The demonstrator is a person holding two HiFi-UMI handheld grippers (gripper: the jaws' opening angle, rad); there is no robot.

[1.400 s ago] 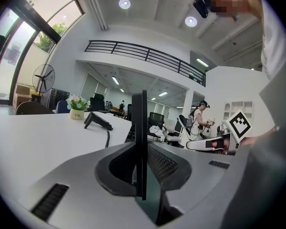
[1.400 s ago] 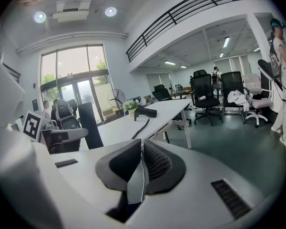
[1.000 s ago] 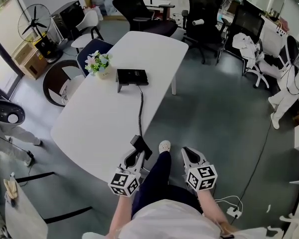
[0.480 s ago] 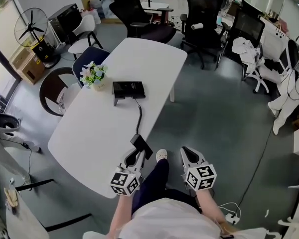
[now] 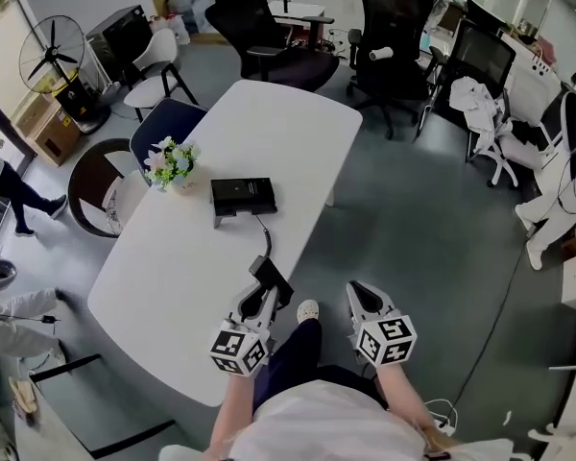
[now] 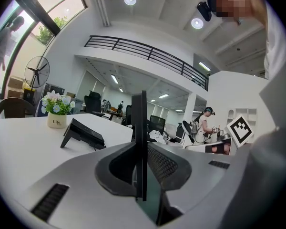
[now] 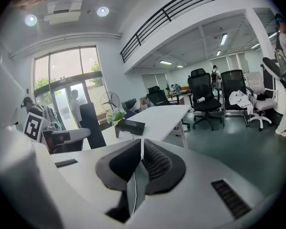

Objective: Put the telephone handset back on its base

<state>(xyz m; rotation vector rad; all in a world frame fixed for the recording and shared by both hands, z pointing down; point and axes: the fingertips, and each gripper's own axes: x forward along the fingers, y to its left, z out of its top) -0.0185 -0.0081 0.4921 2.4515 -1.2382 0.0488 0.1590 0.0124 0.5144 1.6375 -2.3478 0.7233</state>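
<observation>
The left gripper [image 5: 259, 301] had its fingers clenched on the black handset [image 5: 271, 279], well short of the base [image 5: 243, 195] on the tabletop [image 5: 163, 267]. The right gripper [image 5: 362, 299] had its fingers pressed together, empty.

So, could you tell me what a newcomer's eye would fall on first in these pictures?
First, the black handset clamped in the left tongs by the near edge of the long white table, its cord running to the base mid-table. Next, the small pot of flowers just left of the base. The right tongs hang shut and empty beside the table, over the grey floor.
</observation>
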